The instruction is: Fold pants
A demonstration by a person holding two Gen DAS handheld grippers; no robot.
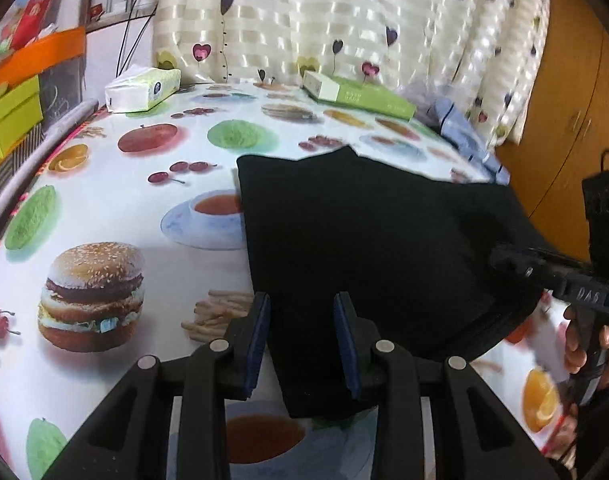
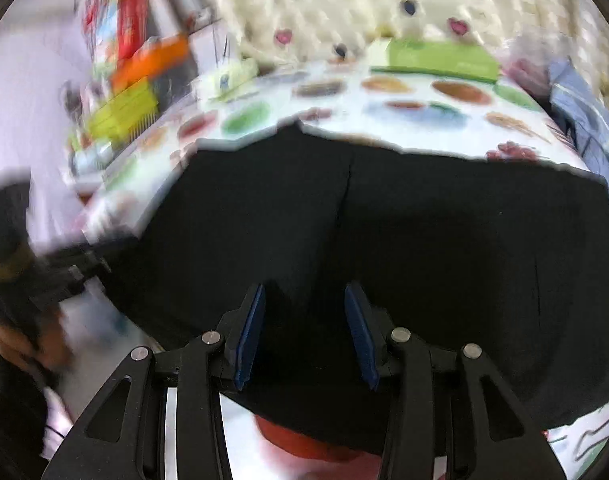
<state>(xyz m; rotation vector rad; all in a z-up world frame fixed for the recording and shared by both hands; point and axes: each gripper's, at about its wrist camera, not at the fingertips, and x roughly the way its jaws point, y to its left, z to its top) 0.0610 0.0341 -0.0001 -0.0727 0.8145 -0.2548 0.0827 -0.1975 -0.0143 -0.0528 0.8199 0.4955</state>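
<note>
Left claw [image 1: 302, 340] astride pants [image 1: 368, 240] edge

Black pants [image 1: 368, 248], folded flat on the food-print tablecloth [image 1: 104, 200]

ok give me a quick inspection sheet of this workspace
surface: table under a food-print cloth
job's things: black pants folded flat on it
clutter: tissue pack, green box, blue cloth at the far edge
grippers: left gripper open over the pants' near corner; right gripper open over the pants, nothing pinched
cables: thin black wires by the wall
surroundings: heart-print curtain, wooden cabinet, stacked boxes
</note>
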